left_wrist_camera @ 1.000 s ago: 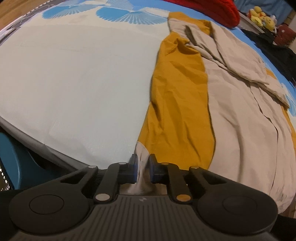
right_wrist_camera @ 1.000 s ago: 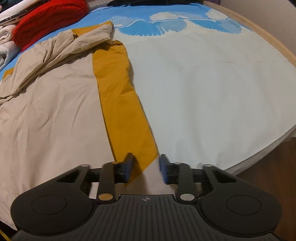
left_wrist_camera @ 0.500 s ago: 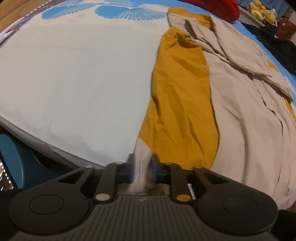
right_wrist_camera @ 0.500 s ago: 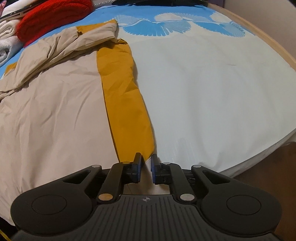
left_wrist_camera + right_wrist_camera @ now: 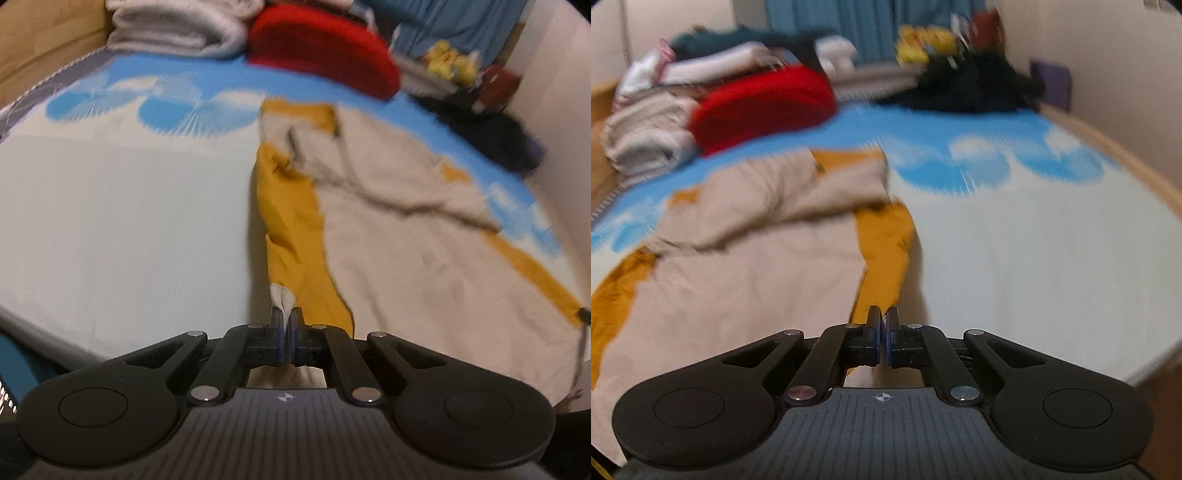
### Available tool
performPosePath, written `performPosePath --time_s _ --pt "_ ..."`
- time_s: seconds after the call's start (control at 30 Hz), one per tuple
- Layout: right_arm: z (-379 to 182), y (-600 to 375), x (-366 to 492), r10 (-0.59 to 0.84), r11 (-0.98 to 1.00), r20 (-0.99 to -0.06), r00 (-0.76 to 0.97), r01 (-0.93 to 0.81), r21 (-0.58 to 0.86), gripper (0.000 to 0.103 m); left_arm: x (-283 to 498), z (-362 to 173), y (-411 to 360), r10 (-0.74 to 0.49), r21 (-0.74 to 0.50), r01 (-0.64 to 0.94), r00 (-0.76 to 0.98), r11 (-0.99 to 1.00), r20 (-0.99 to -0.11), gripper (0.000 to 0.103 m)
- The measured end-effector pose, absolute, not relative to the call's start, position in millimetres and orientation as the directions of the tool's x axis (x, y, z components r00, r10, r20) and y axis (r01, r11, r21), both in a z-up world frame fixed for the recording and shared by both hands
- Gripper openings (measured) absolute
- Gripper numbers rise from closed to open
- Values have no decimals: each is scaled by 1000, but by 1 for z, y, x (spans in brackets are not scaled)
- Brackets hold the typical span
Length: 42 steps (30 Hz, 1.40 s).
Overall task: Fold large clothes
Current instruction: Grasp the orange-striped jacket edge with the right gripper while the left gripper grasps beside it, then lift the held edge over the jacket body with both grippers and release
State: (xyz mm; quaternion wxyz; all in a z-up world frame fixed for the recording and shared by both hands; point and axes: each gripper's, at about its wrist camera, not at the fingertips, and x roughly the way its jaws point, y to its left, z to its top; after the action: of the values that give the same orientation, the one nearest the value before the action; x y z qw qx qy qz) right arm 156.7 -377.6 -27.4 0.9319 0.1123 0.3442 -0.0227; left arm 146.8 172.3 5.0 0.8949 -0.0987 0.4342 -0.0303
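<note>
At the bed's near edge: our left gripper (image 5: 286,317) and right gripper (image 5: 882,317), both clamped on the garment (image 5: 388,240) hem; its length runs away from us.

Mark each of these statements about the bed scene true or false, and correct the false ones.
1. The left claw is shut on a beige corner of the garment. True.
2. The garment is beige with mustard-yellow panels. True.
3. The right claw stands wide open above the bedsheet. False: its jaws are shut at the garment's hem.
4. A red cushion lies at the far end of the bed. True.
5. The garment is already folded into a neat square. False: it lies spread out, one sleeve across its body.
</note>
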Motion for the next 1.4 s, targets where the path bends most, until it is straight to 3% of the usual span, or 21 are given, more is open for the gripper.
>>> performPosePath --time_s 0.23,0.57,0.77,0.97,1.0,1.1,1.2,1.23,1.3,1.37,1.4 --pt "32 -399 132 102 944 -534 839 88 318 1 130 77 188 -261 -326 36 686 945 -679 1" --pt "87 -432 55 202 882 -440 875 33 469 1 63 132 225 -339 -389 88 686 917 -644 1" --pt "79 -448 83 231 832 -454 861 67 550 1 127 95 240 -316 -426 -4 665 905 -677 1" --pt "42 -440 195 190 845 -533 824 139 516 1 249 21 264 -293 -490 -147 643 859 -707 3" --pt "35 -438 215 181 844 -541 821 152 514 2 267 9 269 -290 -509 -183 642 841 -710 7" --pt "21 -438 256 79 849 -522 850 218 482 8 295 -8 284 -231 -524 -272 670 807 -705 36" --pt "16 -440 264 7 845 -461 888 241 478 32 290 -8 289 -243 -564 -260 707 783 -664 53" --pt "16 -439 263 -10 850 -448 894 244 466 46 287 -7 288 -243 -553 -252 704 794 -668 58" --pt "18 -434 261 -44 878 -430 902 240 413 63 282 -4 279 -224 -508 -223 702 832 -676 60" --pt "21 -428 257 -52 905 -395 917 211 369 92 280 -2 271 -188 -448 -204 704 870 -685 60" --pt "22 -423 255 -61 920 -385 921 202 337 97 278 -2 268 -172 -427 -202 706 881 -687 61"
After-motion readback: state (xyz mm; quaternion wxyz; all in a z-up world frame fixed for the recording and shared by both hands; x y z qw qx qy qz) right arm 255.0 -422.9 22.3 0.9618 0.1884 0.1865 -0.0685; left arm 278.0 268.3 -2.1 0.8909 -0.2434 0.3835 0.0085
